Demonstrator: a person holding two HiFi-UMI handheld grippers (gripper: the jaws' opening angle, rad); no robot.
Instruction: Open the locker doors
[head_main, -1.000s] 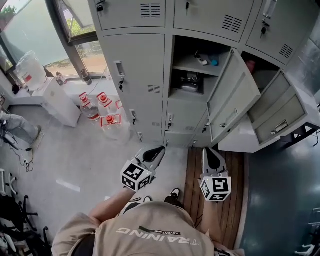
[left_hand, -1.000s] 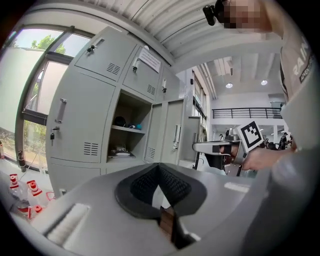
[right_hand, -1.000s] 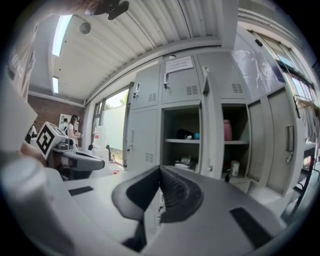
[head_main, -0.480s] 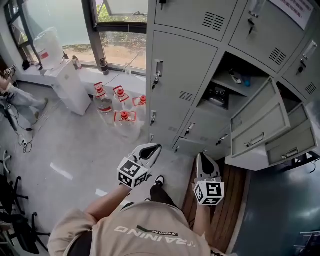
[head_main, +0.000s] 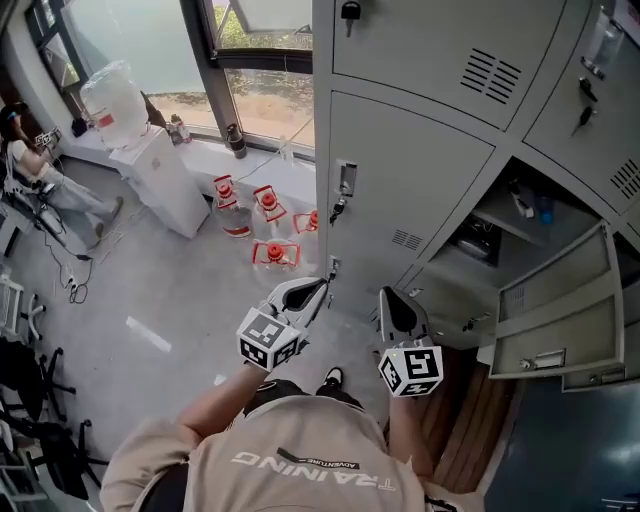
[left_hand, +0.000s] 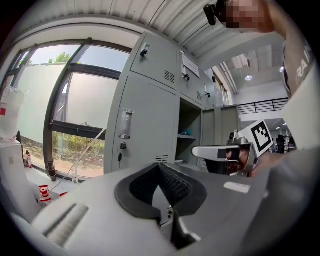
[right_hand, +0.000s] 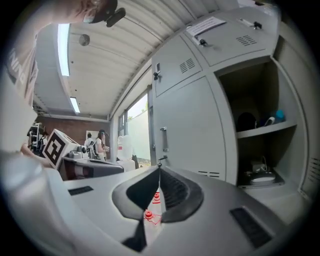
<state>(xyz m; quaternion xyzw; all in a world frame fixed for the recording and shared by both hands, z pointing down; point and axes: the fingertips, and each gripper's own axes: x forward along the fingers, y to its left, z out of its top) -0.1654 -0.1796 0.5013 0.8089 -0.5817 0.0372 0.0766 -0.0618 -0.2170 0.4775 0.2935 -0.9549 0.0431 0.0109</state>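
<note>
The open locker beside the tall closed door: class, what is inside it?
A shelf holds a blue item and a dark rounded one; a pale object lies beneath. Its dark back corners cannot be made out.

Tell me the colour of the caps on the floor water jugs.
Red caps; head view shows them best.

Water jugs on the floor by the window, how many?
4. Two water jugs stand below the window, one against the lockers, one in front. Others could be hidden.
</note>
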